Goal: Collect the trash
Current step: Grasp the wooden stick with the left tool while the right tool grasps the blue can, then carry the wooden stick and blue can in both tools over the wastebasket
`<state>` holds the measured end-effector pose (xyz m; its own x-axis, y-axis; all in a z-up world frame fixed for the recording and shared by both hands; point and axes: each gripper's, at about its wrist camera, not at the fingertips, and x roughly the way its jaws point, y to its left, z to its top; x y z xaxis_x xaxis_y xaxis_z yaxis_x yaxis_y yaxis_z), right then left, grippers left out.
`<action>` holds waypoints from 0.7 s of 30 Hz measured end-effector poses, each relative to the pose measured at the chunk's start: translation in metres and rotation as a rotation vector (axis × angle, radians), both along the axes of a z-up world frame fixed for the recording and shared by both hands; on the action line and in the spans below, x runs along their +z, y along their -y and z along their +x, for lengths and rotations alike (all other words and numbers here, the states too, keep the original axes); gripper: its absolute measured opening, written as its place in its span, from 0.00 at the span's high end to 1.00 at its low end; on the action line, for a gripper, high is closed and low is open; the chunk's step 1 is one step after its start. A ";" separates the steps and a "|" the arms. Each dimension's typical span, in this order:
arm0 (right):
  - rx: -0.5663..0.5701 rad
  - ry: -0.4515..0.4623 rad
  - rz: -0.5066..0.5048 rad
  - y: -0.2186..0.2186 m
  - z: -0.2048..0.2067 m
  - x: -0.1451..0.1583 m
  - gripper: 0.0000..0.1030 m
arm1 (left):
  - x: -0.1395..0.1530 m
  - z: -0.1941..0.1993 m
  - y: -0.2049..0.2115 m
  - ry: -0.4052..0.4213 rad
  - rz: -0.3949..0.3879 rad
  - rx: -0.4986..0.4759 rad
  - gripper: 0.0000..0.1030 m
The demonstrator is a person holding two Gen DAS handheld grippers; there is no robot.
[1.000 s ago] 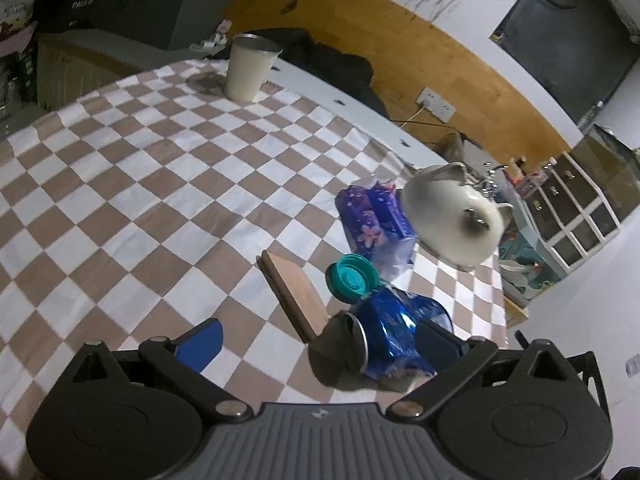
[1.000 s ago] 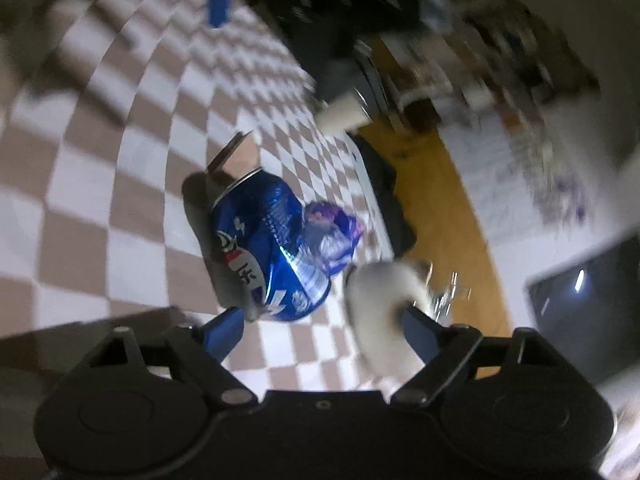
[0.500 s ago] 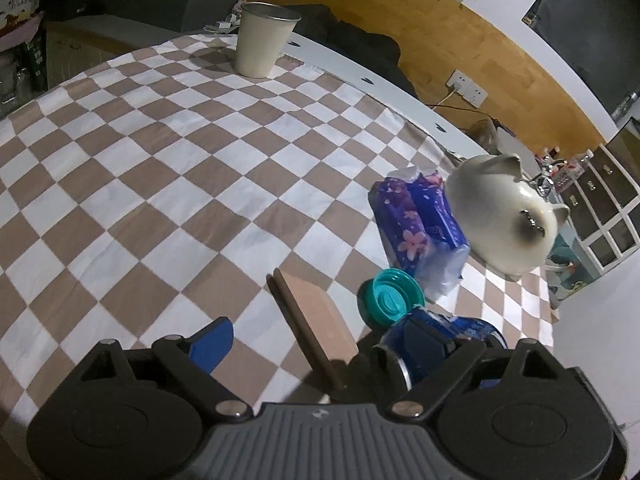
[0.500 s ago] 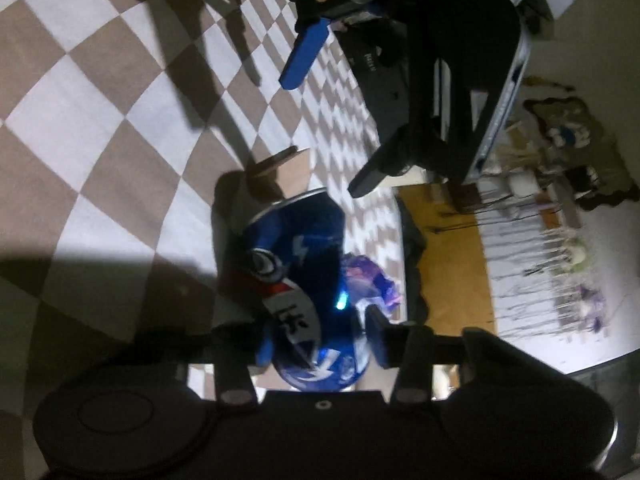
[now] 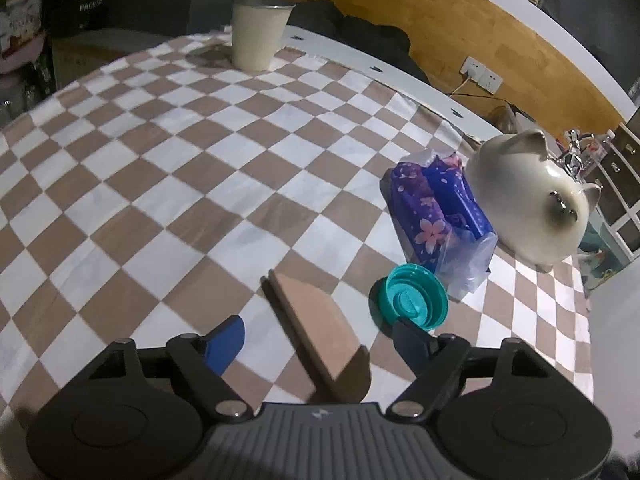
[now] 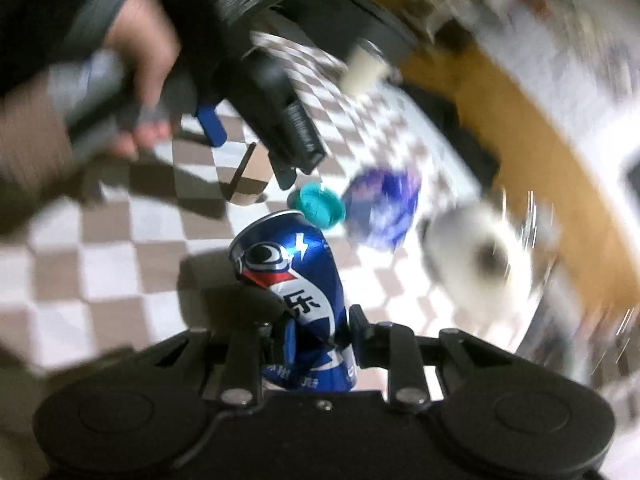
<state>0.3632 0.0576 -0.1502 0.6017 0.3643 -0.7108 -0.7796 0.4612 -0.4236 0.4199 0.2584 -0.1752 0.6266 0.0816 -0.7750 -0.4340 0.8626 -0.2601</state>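
My right gripper (image 6: 320,330) is shut on a crushed blue soda can (image 6: 298,280) and holds it lifted above the checkered tablecloth (image 6: 120,248). My left gripper (image 5: 320,340) is open and empty, its fingers on either side of a brown cardboard piece (image 5: 320,332). A teal plastic lid (image 5: 414,294) lies by its right finger; it also shows in the right wrist view (image 6: 318,204). A purple-blue flowered wrapper pack (image 5: 436,208) lies beyond the lid. The left gripper (image 6: 248,140) and the hand on it show in the right wrist view.
A cream cat-shaped ceramic jar (image 5: 528,200) stands at the table's right edge next to the wrapper pack. A cream cup (image 5: 258,32) stands at the far edge. The checkered tablecloth (image 5: 160,168) covers the table. A wooden wall panel with sockets (image 5: 480,76) lies behind.
My right gripper closed on the blue can and lifted it off the cloth. The can has left the left wrist view. My left gripper drew back a little from the lid.
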 end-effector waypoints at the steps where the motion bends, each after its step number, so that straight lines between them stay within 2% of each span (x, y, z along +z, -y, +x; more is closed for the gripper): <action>1: -0.058 -0.074 0.037 0.006 0.002 0.007 0.74 | -0.001 0.002 0.002 0.003 0.006 0.003 0.28; 5: -0.257 -0.292 0.131 0.033 0.004 0.020 0.74 | -0.003 0.010 0.015 -0.011 0.107 0.007 0.40; 7: -0.343 -0.395 0.171 0.045 0.004 0.022 0.74 | -0.004 0.013 0.021 -0.017 0.166 -0.008 0.52; 9: -0.400 -0.499 0.215 0.053 0.004 0.022 0.74 | -0.005 0.013 0.025 -0.023 0.218 -0.046 0.59; 11: -0.444 -0.577 0.257 0.061 0.001 0.018 0.74 | -0.005 0.007 0.025 -0.010 0.210 -0.092 0.64; 13: -0.467 -0.601 0.272 0.064 -0.004 0.013 0.74 | -0.003 -0.004 0.025 -0.006 0.188 -0.146 0.72; 21: -0.454 -0.578 0.269 0.060 -0.001 0.006 0.70 | -0.001 -0.073 0.040 -0.018 0.094 -0.344 0.74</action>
<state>0.3626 -0.0021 -0.1446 0.2942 0.3747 -0.8792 -0.5526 0.8173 0.1634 0.3471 0.2185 -0.1760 0.6165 -0.0605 -0.7850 -0.1175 0.9788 -0.1677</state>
